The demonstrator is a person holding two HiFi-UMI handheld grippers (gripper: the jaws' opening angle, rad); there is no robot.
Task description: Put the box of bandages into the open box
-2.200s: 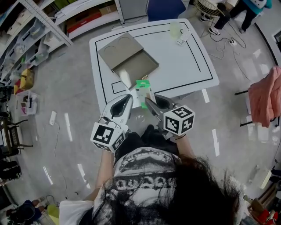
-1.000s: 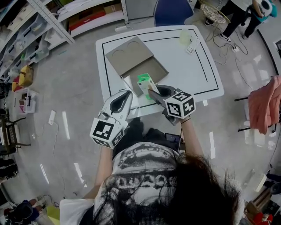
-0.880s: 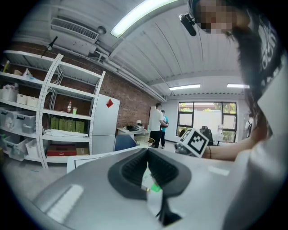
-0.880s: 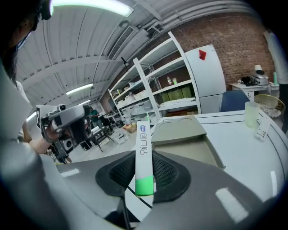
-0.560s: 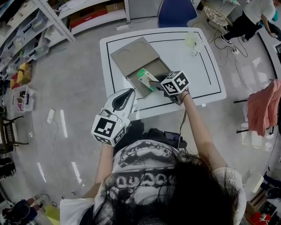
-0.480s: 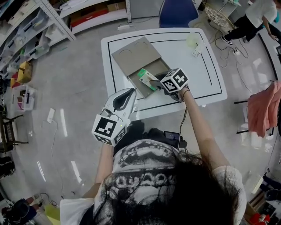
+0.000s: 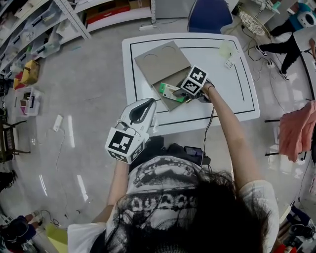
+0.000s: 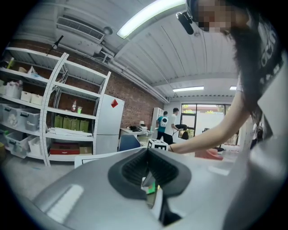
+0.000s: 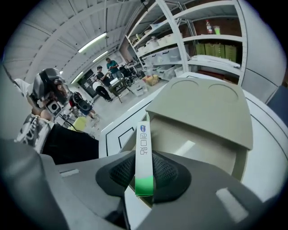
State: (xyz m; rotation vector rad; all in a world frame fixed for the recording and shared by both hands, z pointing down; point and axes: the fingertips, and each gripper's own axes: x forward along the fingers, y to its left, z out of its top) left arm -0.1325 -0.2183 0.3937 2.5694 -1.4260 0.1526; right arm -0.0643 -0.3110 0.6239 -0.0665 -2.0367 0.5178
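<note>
The box of bandages (image 7: 168, 89), a slim white carton with a green end, is pinched in my right gripper (image 7: 183, 95), which is shut on it. It hangs over the tray of the open box (image 7: 173, 101), a flat grey-brown cardboard box with its lid (image 7: 162, 62) folded back. In the right gripper view the bandage box (image 9: 143, 139) stands edge-up between the pads of the right gripper (image 9: 144, 157), with the tray (image 9: 198, 139) just beyond. My left gripper (image 7: 147, 104) hovers near the table's front edge, shut and holding nothing; the left gripper (image 8: 148, 150) looks across the table.
The white table (image 7: 237, 94) has a black border line. A pale green item (image 7: 226, 50) and a small white one (image 7: 229, 64) lie at its far right. A blue chair (image 7: 210, 15) stands behind, shelves (image 7: 44, 29) at left, pink cloth (image 7: 296, 128) at right.
My right gripper has carried the bandage box forward from the table's front edge to over the open box's tray. The left gripper has stayed near the front edge.
</note>
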